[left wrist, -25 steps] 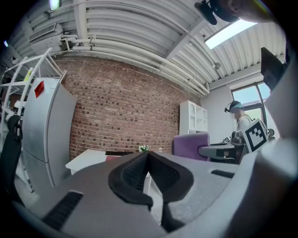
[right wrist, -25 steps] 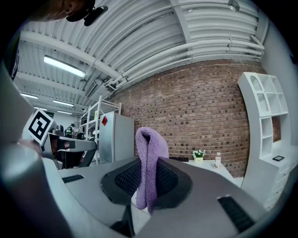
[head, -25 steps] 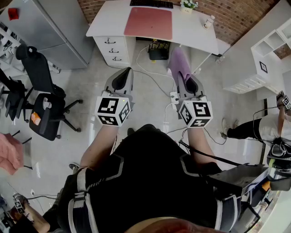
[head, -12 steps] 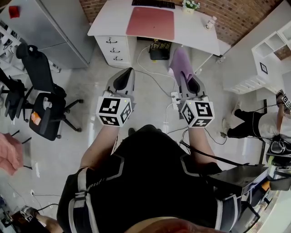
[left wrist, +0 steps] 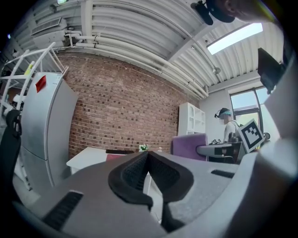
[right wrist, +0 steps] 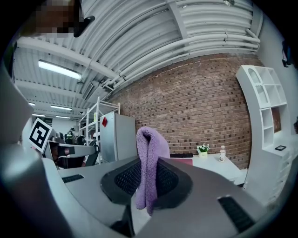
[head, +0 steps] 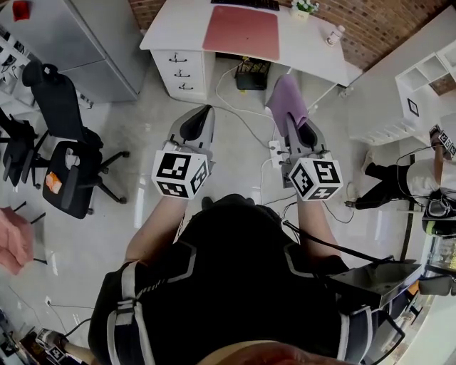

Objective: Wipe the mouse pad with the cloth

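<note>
Pale floor underfoot, brick wall beyond, and against it a white desk (head: 178, 28) with drawers beneath. Lying flat on that desk: a pinkish-red mouse pad (head: 244, 32), long side running left to right, just in front of a dark keyboard (head: 246, 3), with a small plant (head: 304, 6) and a bottle (head: 335, 34) off to its right. Standing well short of the desk, both grippers held out over bare floor.

Right gripper (right wrist: 148, 174) clamped on a purple cloth (right wrist: 148, 158), folded, rising up out of the pads with a short tail hanging below. Left gripper (left wrist: 148, 155) pressed closed on nothing, pads together at the tip.

From the head view: pad straight ahead and well apart from both grippers, slightly left of the cloth's line, roughly between the two but closer to the right one.

Judged from that: approach unfinished, wiping not yet begun. Needed next: closing the gap forward, lifting the right gripper over the desk edge and a touch leftward, then tipping the cloth down onto the pad and sweeping along its long side. Left gripper free for pinning a near corner against sliding.
</note>
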A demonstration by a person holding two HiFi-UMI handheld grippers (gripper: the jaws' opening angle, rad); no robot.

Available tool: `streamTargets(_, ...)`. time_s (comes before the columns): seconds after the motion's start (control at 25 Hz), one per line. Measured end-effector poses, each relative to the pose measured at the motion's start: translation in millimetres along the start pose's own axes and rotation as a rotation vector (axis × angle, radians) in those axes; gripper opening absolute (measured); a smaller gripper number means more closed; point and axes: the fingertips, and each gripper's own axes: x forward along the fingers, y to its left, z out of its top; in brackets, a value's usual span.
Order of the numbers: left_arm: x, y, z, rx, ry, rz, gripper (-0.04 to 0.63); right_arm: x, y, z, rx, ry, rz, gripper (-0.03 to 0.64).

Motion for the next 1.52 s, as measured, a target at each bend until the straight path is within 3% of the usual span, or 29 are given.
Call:
streamTargets(0.4, -3, 26, -16, -0.057, 0.010, -0.041, 0.000, 14, 19, -9, -0.038, 0.035, -0.020, 0.058)
streamTargets(0.6, 18, 38, -19, -0.032, 0.040, -0.008, 0.000, 37, 9, -4, -0.038, 0.006, 0.007, 0.060)
streamTargets(1.04, 107, 44, -1, 0.010, 0.044, 0.020, 0.000, 106, -64, 7, 0.010, -0.026, 0.061, 0.059)
streamTargets(1.52, 213, 33, -8, 0.008, 0.115, 0.042, 0.000, 153, -165, 10, 0.059, -0.020, 0.078, 0.060)
